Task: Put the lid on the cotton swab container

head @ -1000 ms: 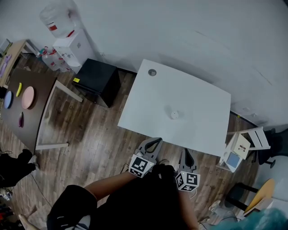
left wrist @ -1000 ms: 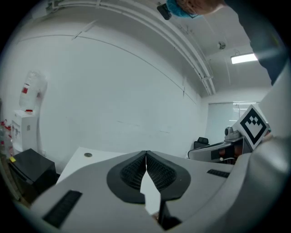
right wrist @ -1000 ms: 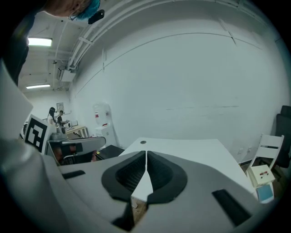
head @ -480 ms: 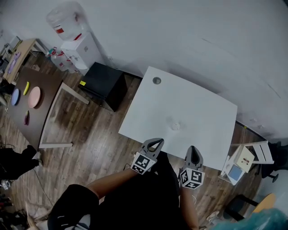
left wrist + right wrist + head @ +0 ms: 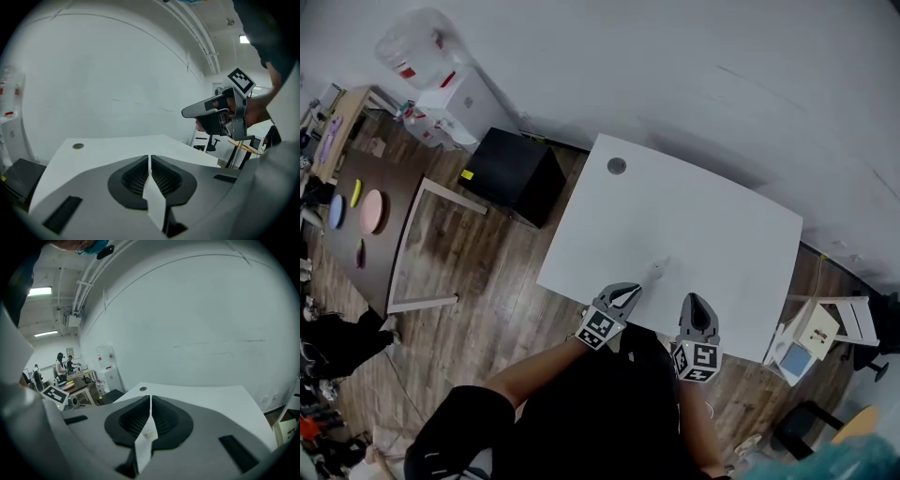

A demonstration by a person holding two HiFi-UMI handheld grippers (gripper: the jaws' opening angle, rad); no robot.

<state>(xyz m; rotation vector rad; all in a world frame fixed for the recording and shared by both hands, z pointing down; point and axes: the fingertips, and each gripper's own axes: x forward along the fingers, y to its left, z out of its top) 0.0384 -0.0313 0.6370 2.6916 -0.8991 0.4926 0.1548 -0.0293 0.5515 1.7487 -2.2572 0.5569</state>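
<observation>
Smooth white rectangular table (image 5: 712, 225) | small round container (image 5: 656, 271) | left gripper (image 5: 626, 292), right gripper (image 5: 695, 303) closed, empty

The head camera looks steeply down from above the person (image 5: 581, 417) onto the white table (image 5: 694, 220) and floor (image 5: 487, 281). Each camera on the left gripper (image 5: 626, 292) and right gripper (image 5: 696, 305) sits low at the table's near edge, facing the far wall (image 5: 675, 75). All three share the tabletop.
</observation>
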